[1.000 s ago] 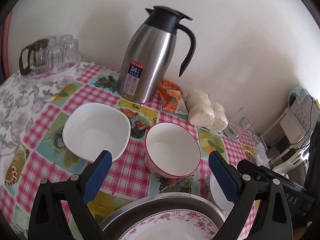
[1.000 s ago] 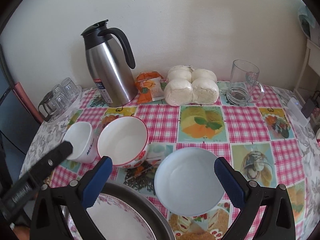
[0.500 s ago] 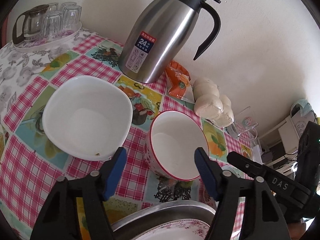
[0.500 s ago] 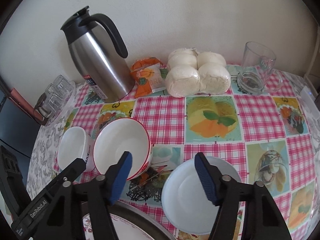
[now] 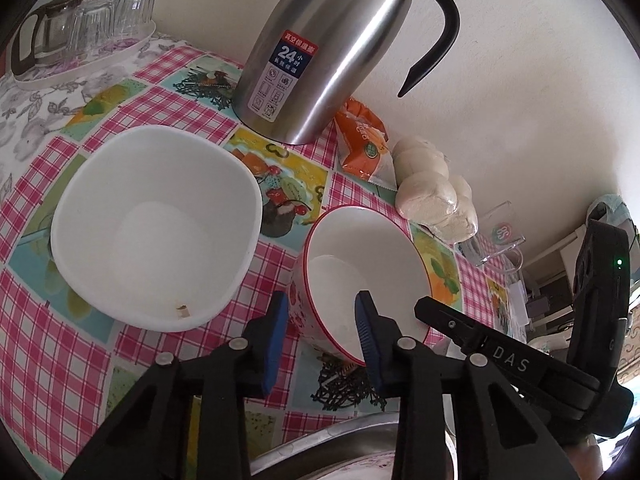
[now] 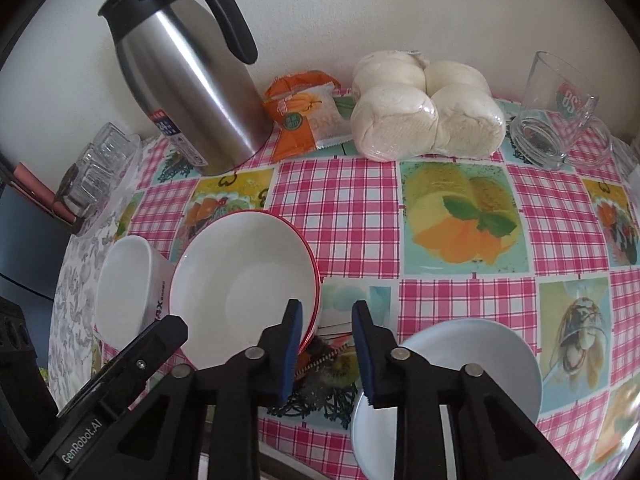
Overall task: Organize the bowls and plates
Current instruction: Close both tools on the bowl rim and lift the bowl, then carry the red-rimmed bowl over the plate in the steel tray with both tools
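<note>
Rims first: a metal basin [image 5: 320, 436] is peeking out under my left gripper [image 5: 322, 340], mostly cut off by the frame's bottom edge. The flowered plate [image 5: 360, 470] inside it is showing only as a pinkish sliver. Just ahead of this tool, the red-rimmed bowl [image 5: 360, 264] is straddling my jaws. One blue pad [image 5: 276, 344] is sitting outside its wall and the other inside. These jaws have just been closing to a narrow gap, but I cannot tell whether they are biting yet.

The bowl is showing bare white inside. Left of the tool, the white square bowl [image 5: 156, 232] is carrying one small brown speck near its close rim.

My right gripper [image 6: 326, 344] is pointing down at the tablecloth [image 6: 344, 200]. Its jaws have just been closing too. They are standing narrow with only cloth showing between them.

Its left finger is overlapping the red-rimmed bowl's edge, and its right finger is hiding the near edge of the white plate [image 6: 460, 380], which is lying bare. Farther ahead, wrapped buns [image 6: 424, 112] are sitting beside an orange packet [image 6: 304, 116]. The steel jug [image 5: 340, 52] is losing its lid to the left view's top edge.
</note>
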{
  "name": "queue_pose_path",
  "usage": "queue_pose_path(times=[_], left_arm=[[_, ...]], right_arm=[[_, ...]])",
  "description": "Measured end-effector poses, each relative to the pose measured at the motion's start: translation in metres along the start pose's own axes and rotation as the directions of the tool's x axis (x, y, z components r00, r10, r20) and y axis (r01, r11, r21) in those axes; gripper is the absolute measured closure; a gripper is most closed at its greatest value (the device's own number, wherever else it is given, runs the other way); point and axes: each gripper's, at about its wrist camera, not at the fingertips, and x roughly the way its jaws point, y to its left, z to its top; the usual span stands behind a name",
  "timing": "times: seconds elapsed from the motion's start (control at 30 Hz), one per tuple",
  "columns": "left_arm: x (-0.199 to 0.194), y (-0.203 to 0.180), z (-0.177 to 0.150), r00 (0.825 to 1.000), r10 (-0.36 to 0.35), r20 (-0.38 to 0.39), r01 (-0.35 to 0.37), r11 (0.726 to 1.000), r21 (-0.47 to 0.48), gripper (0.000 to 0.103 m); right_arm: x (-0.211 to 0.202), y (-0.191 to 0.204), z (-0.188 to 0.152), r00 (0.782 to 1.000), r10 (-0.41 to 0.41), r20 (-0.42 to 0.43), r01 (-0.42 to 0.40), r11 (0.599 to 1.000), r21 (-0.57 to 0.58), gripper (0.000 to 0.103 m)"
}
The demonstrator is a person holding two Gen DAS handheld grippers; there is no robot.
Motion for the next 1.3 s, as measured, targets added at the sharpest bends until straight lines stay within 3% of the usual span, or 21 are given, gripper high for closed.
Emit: queue_pose_path(times=[0.23,0.5,0.8,1.3], left_arm=[[0.009,0.003,0.001,1.000,-0.003,-0.030,0.003,1.000,-0.001,0.081],[0.016,0.002,0.002,0.998,0.015,-0.057,-0.013,0.999,0.036,0.082],[0.019,-0.004,0.001,0.997,0.032,-0.064,-0.026,0.995,0.094,0.081],[-0.004,-0.021,0.000,0.998,-0.063,-0.018,0.065,0.991,0.115,0.082]], right_arm=[[0.016,0.011,0.004,0.999,-0.017,-0.037,0.015,0.999,-0.043,0.089],[0.037,0.020,0.007,0.994,-0.051,-0.094,0.043,0.996,-0.084,0.090],[0.043,0.018,0.006,0.991,-0.036,-0.126,0.028,0.997,-0.067,0.090],[0.008,0.000,0.002,0.998,-0.002,-0.056,0.001,1.000,-0.009,0.090]])
